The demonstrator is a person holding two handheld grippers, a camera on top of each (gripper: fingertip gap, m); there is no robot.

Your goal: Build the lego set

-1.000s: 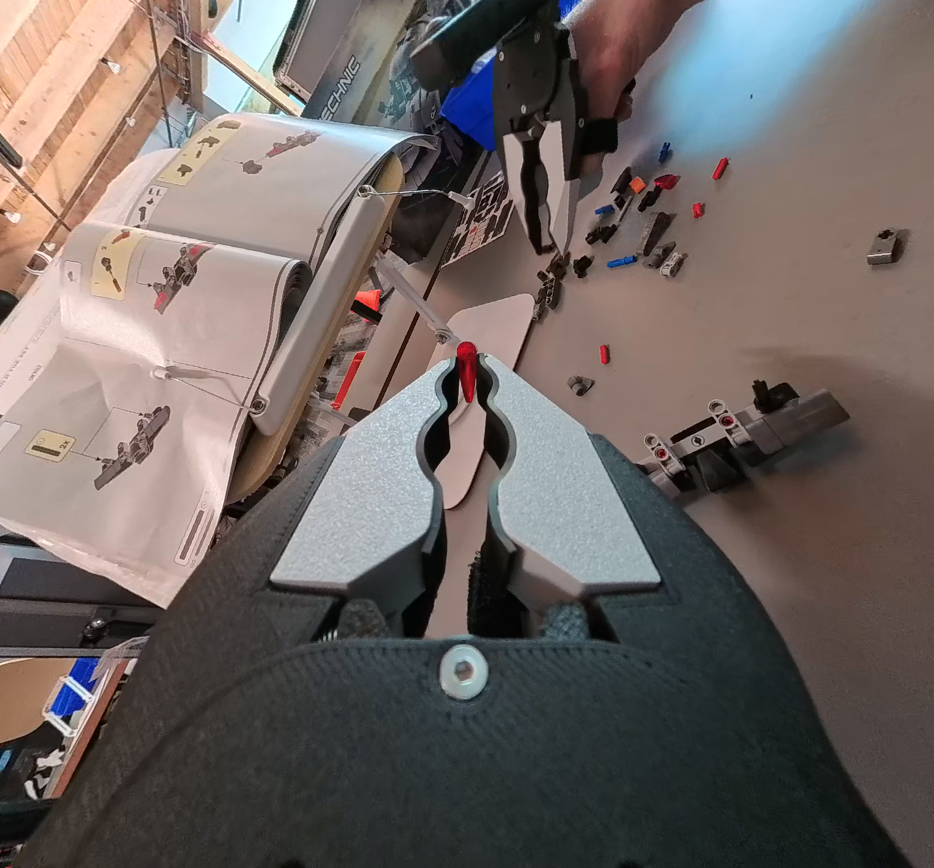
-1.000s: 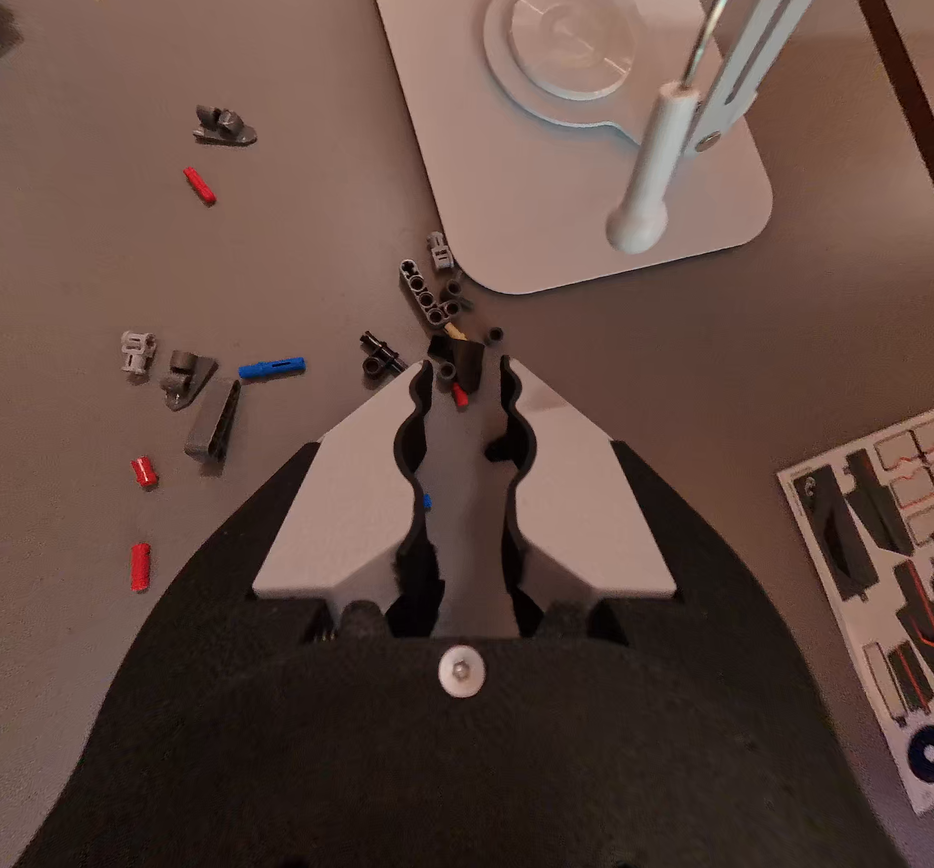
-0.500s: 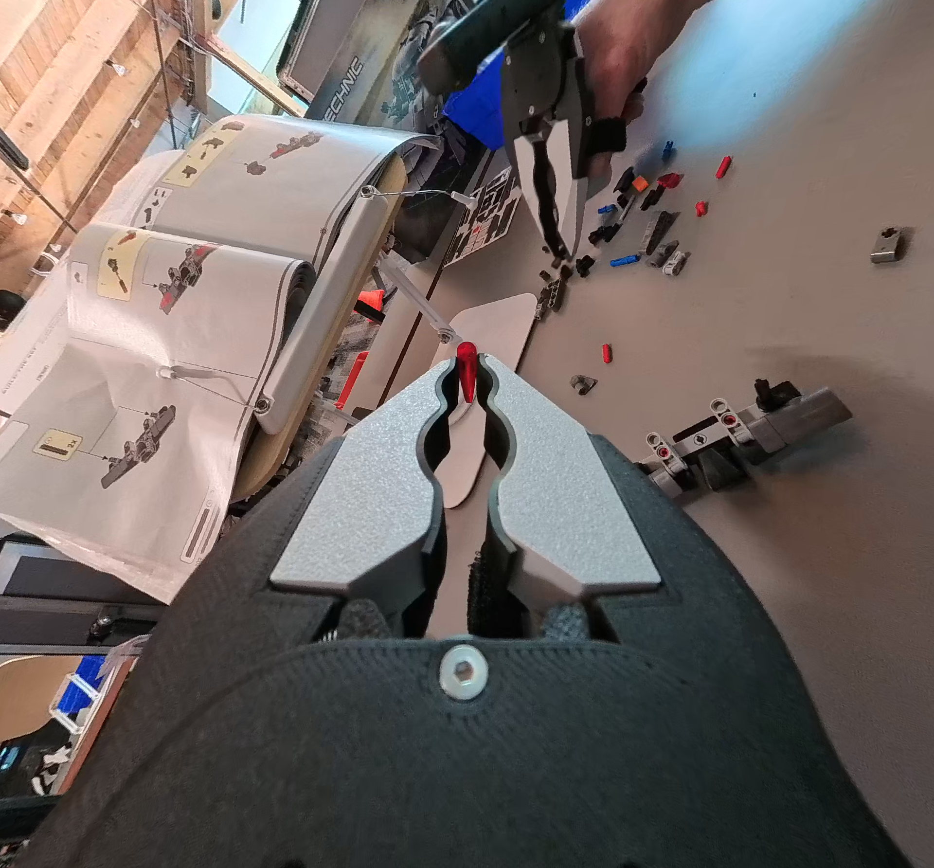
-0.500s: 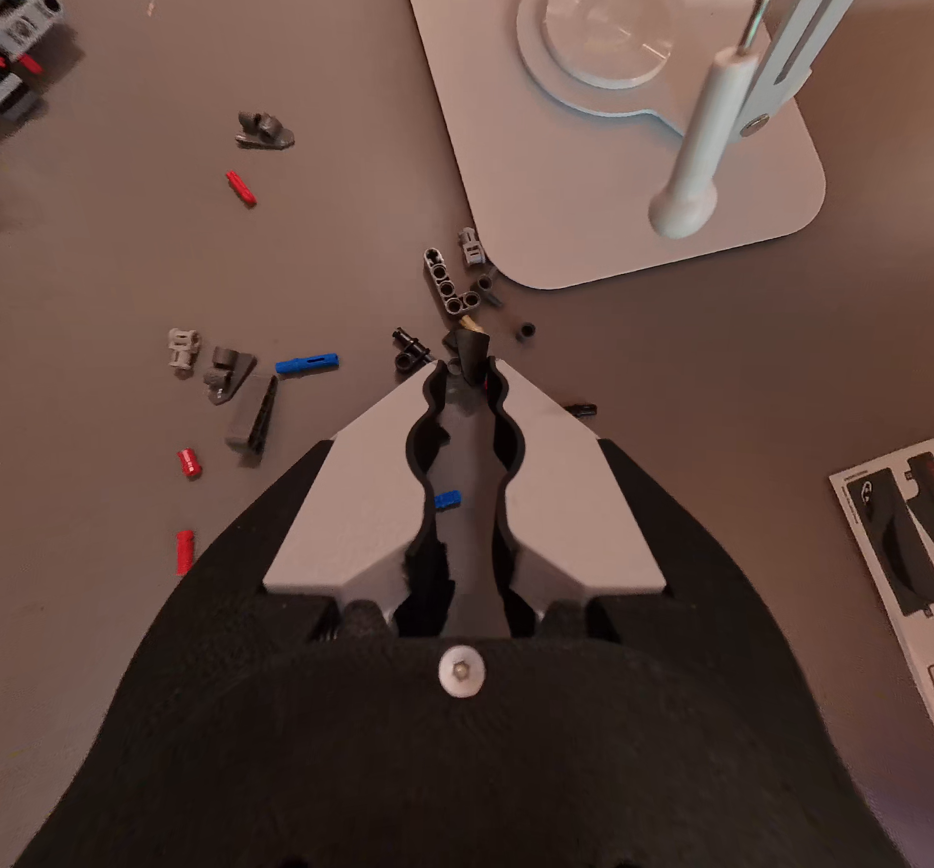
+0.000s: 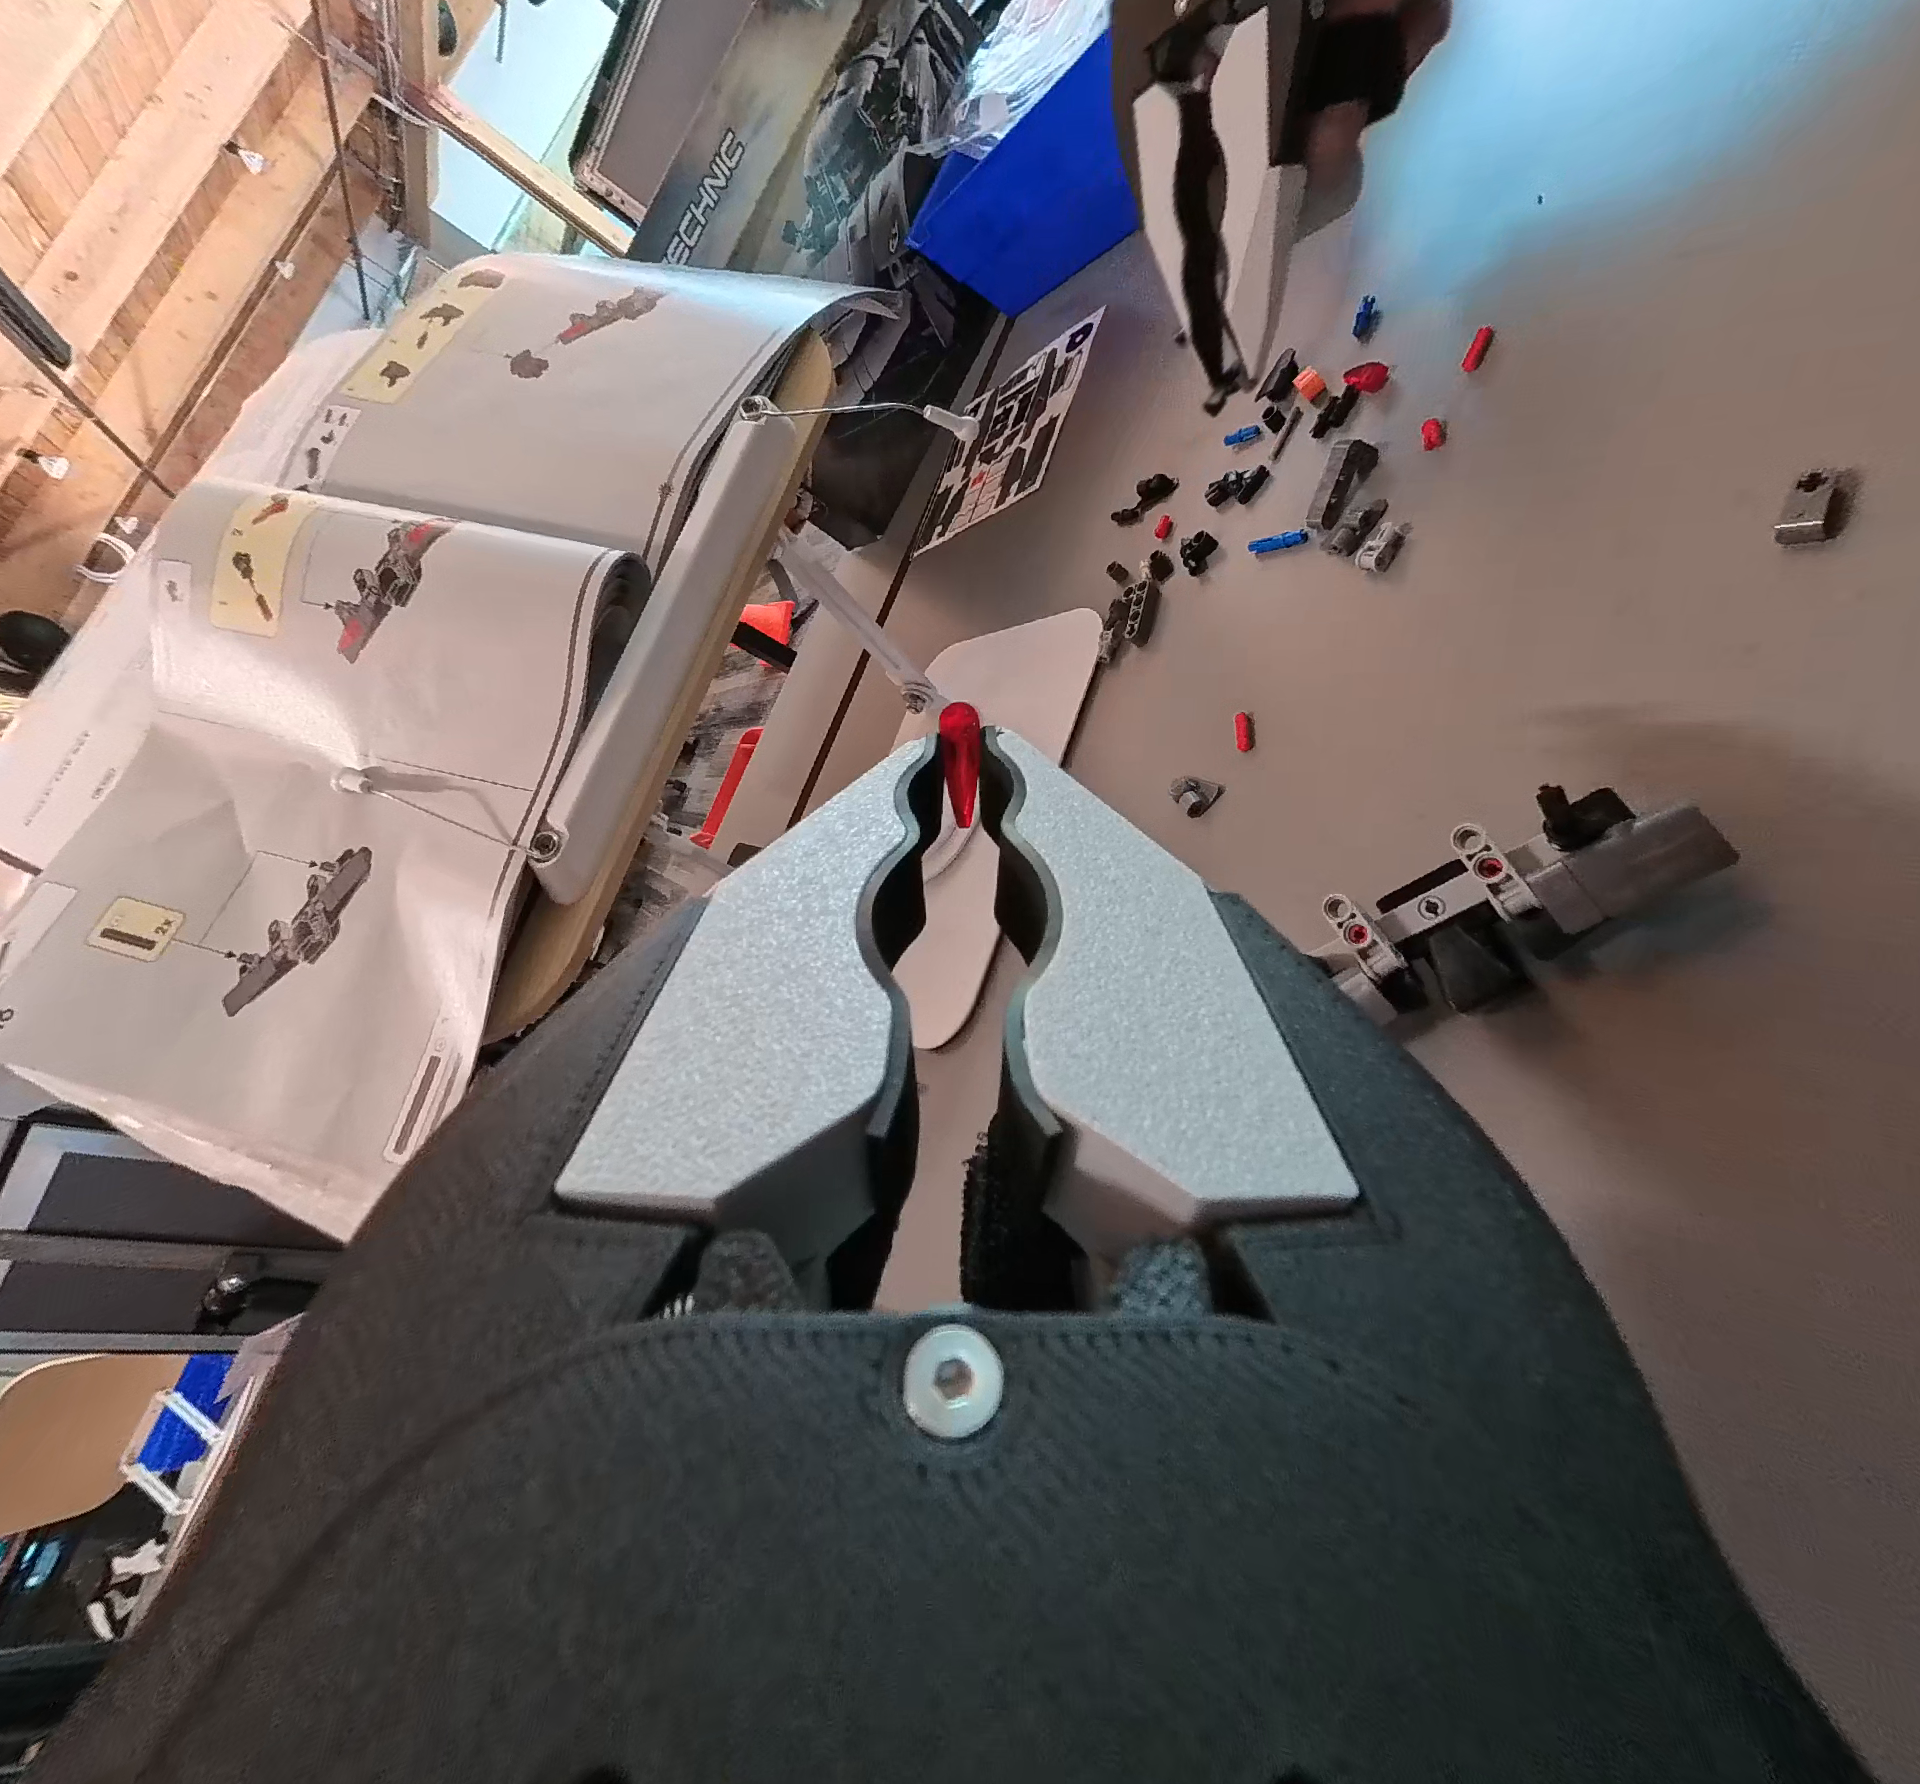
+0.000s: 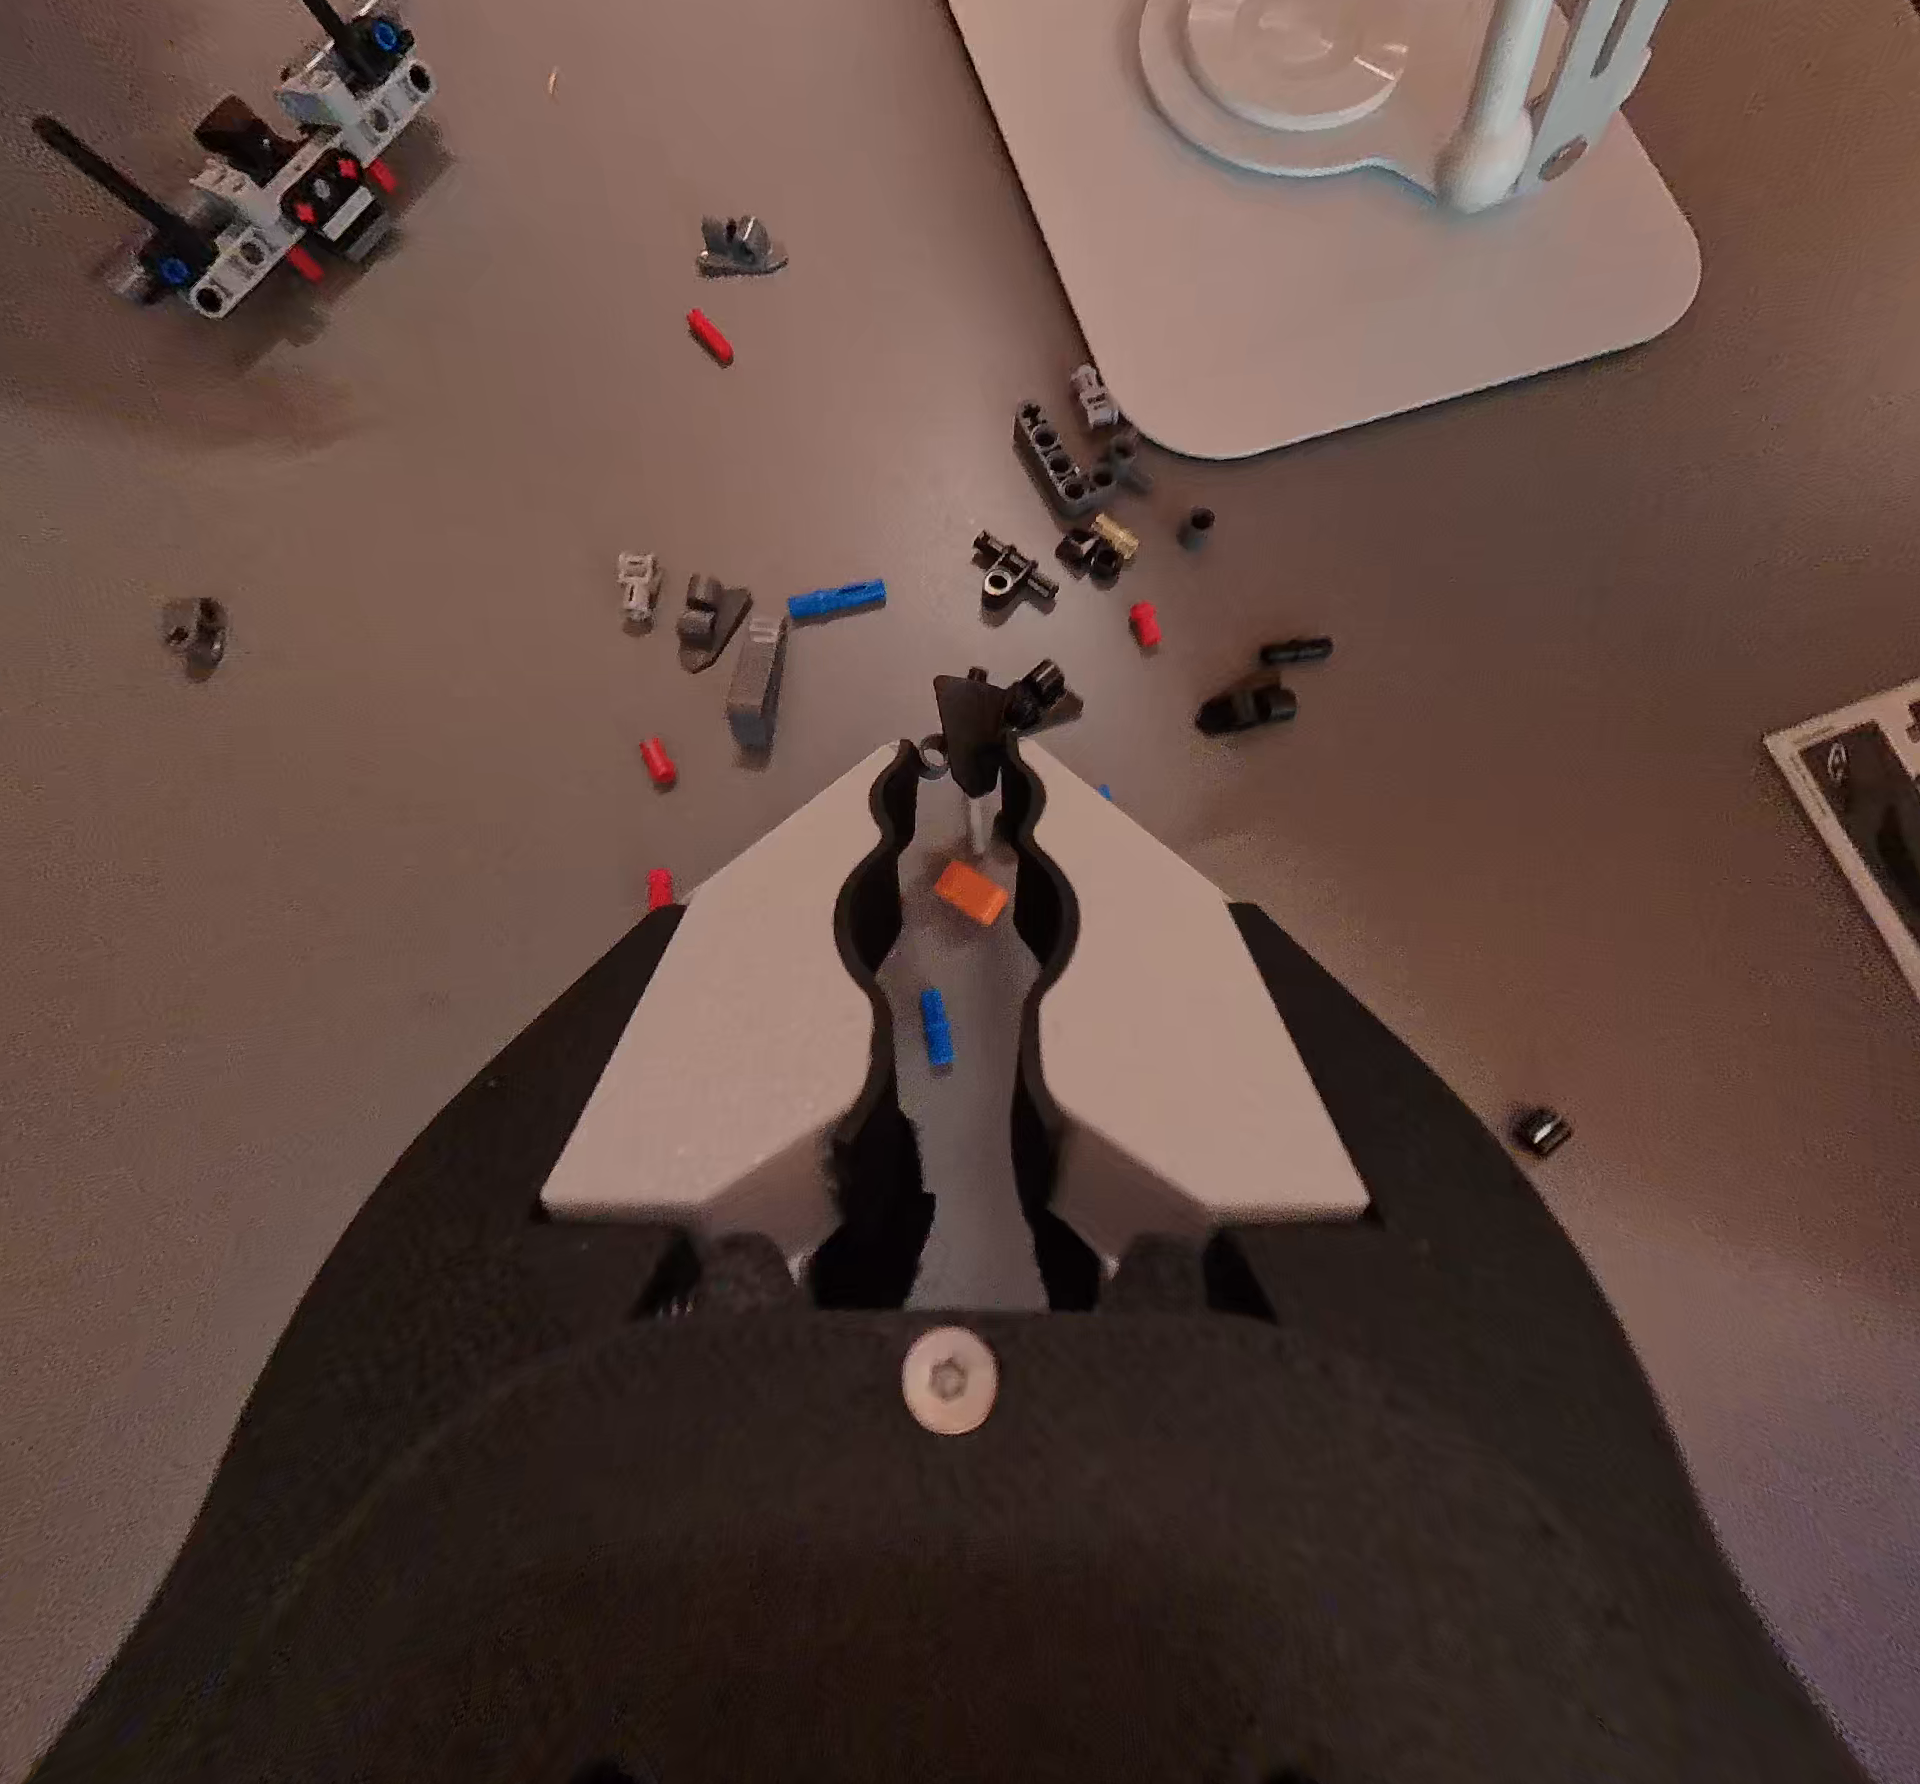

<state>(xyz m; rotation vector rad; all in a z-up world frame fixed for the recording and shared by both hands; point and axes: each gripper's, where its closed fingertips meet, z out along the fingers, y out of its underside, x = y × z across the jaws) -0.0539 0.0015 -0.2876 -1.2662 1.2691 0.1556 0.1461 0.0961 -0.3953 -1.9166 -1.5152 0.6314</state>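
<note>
My left gripper (image 5: 958,747) is shut on a small red pointed piece (image 5: 958,760) and holds it above the table. My right gripper (image 6: 961,747) is shut on a small black wedge-shaped piece (image 6: 966,721), lifted above the scattered loose parts (image 6: 810,602); it also shows far off in the left wrist view (image 5: 1226,363), held by a hand. The partly built grey and black assembly (image 6: 281,155) with two black axles stands at the far left of the right wrist view and lies at the right in the left wrist view (image 5: 1507,893).
An open instruction booklet (image 5: 343,654) rests on a white stand whose base plate (image 6: 1299,300) lies beyond the parts. A sticker sheet (image 6: 1860,799) lies at the right. The set's box (image 5: 831,124) and a blue bin (image 5: 1029,207) stand behind. About 25 centimeters separates my left fingertips from my right.
My right gripper closed on the black piece and rose away from the table, so more parts and the assembly came into view. My left gripper stayed still with the red piece.
</note>
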